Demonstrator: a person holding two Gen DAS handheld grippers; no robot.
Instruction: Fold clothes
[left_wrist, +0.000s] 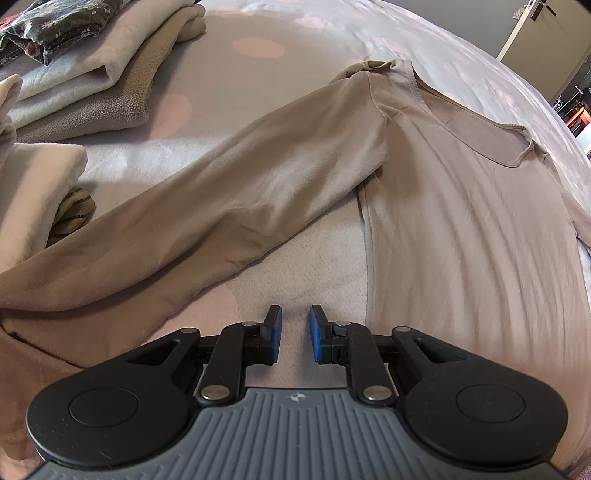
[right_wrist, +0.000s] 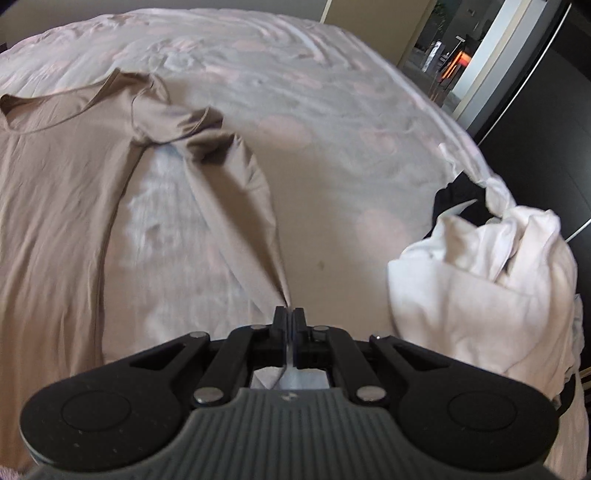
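Observation:
A beige long-sleeved shirt (left_wrist: 454, 206) lies flat on the bed, neckline toward the far side. One sleeve (left_wrist: 207, 206) stretches out to the left in the left wrist view. My left gripper (left_wrist: 295, 325) hovers over bare bedsheet between that sleeve and the shirt body, its blue pads (left_wrist: 275, 332) slightly apart with nothing between them. In the right wrist view the shirt body (right_wrist: 62, 206) fills the left side. My right gripper (right_wrist: 290, 314) is shut on the end of the other sleeve (right_wrist: 236, 192), which runs taut from the shoulder to the jaws.
Folded clothes are stacked at the far left (left_wrist: 92, 74), with more folded cream fabric (left_wrist: 33, 192) nearer. A crumpled white garment (right_wrist: 487, 288) and a dark one (right_wrist: 458, 203) lie at the bed's right edge. The dotted bedsheet (right_wrist: 332, 166) spreads beyond. A doorway (right_wrist: 454, 48) is at the far right.

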